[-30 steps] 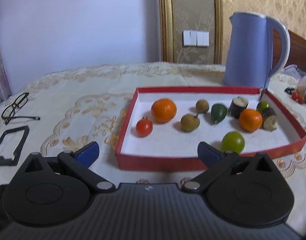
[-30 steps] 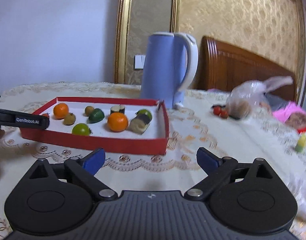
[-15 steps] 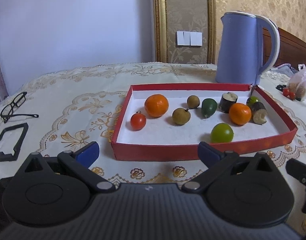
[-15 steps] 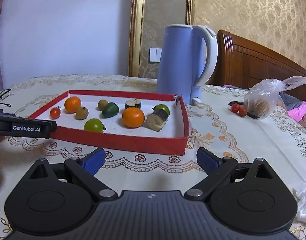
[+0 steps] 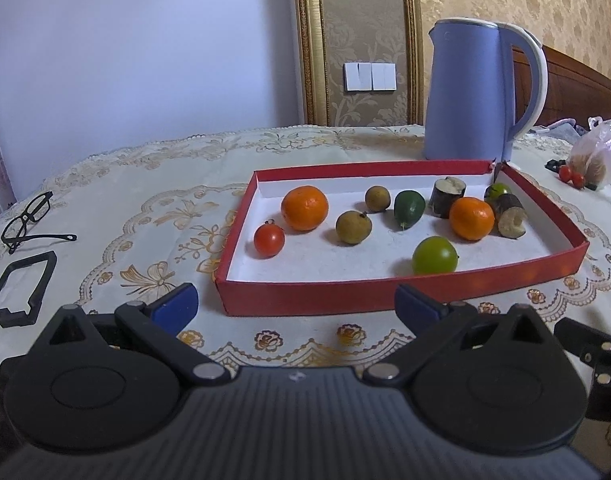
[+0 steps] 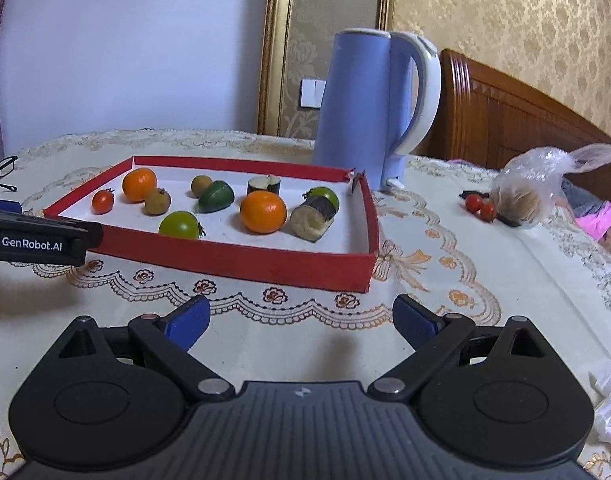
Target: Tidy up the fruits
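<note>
Both grippers, left gripper (image 5: 296, 304) and right gripper (image 6: 301, 318), spread and empty, drawn back slightly from red tray (image 5: 325, 300) ahead; fruits unmoved, sorting stage unclear.

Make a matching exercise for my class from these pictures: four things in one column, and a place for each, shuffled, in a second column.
Things:
1. red tomato
2. kettle
3. glasses
4. green tomato

Places:
A. behind the red tray
B. on the tablecloth, far left of the tray
C. inside the tray, by its left wall
D. inside the tray, by its front wall

Pairs: 1-C, 2-A, 3-B, 4-D
</note>
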{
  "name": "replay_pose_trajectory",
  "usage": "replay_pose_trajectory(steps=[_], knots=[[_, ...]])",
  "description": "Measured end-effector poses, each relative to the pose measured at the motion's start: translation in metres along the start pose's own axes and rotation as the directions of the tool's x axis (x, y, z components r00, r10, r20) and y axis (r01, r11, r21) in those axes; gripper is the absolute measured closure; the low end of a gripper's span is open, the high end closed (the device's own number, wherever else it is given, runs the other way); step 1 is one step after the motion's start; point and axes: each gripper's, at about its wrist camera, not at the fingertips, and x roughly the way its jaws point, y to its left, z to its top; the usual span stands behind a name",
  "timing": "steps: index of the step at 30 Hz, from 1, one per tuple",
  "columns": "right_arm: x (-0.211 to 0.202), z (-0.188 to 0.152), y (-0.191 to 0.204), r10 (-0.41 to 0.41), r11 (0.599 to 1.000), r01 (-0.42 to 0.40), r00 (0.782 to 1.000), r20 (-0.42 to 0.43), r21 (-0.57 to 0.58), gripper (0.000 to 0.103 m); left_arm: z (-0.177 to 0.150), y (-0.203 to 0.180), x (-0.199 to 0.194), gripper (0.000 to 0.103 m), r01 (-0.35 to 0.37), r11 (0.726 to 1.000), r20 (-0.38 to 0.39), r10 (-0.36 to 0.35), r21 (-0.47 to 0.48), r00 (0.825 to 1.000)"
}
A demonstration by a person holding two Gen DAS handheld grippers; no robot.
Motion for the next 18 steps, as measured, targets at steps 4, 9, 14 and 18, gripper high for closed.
replay_pose_trajectory(steps=[4, 9, 14, 18], knots=[[0.0015, 0.0008, 0.0017, -0.008, 1.0, 0.008, 1.0, 0.002, -0.015, 0.004, -0.0001, 0.0, 0.0009, 0.0, -0.004, 1.0, -0.002, 0.004, 0.001, 1.0], [0.0035, 0.0017, 0.0009, -0.004, 1.0, 0.004, 1.0, 0.0, -0.01, 0.004, -0.0011, -0.0023, 0.001, 0.0, -0.004, 1.0, -0.004, 0.004, 0.013, 1.0], [0.0022, 0.004, 0.0026, 0.002, 1.0, -0.002, 1.0, 0.003, -0.021, 0.004, -0.001, -0.0011, 0.0017, 0.0, -0.003, 1.0, -0.008, 0.003, 0.009, 1.0], [0.0052, 0.0056, 0.0045, 0.002, 0.999, -0.002, 1.0, -0.002, -0.036, 0.004, -0.0009, 0.0009, 0.0024, 0.0, -0.006, 1.0, -0.012, 0.006, 0.0, 1.0]])
